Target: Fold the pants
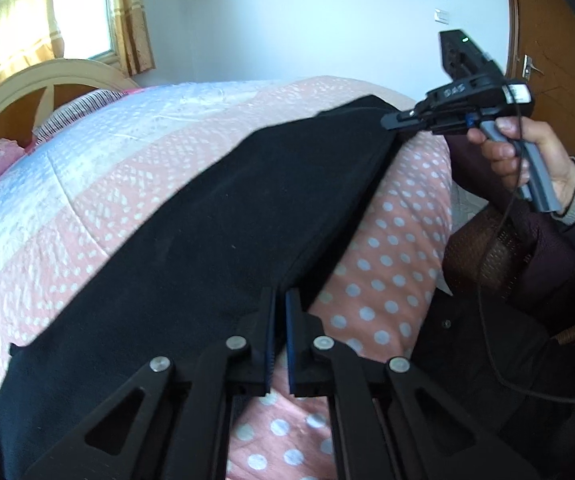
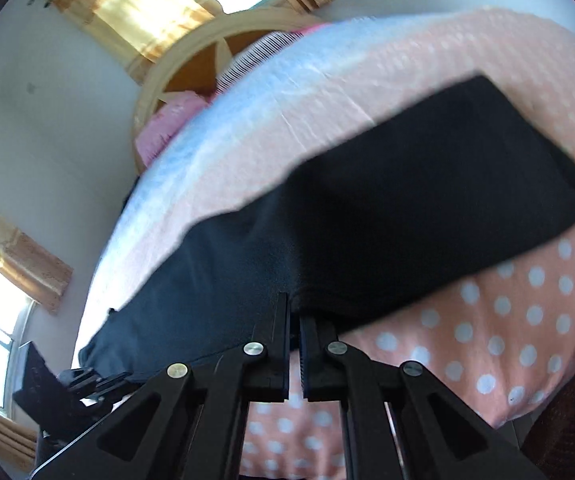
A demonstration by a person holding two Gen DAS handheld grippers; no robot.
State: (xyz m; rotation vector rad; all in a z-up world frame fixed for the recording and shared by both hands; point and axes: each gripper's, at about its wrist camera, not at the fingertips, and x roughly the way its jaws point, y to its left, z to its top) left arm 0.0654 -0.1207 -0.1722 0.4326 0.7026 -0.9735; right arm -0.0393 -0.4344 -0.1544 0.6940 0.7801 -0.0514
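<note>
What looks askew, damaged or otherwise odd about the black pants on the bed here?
Nothing stands out. The black fabric pants lie fairly flat on the pink polka-dot quilt, near its edge, with no visible tear or stain. Each hand-held gripper, left and right, pinches their near edge.

We see white wall (image 1: 287,20), sunny window (image 1: 81,12) with yellow curtains (image 1: 131,16), brown door (image 1: 555,60), round bed headboard (image 1: 27,80), dotted pink quilt (image 1: 387,248).

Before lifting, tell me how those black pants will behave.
The black pants are probably floppy: they follow the bedspread's curve, so the span between both shut tongs, left tongs and right tongs, will likely sag. Matte, fleece-like cloth suggests little slipping. Likely light.
</note>
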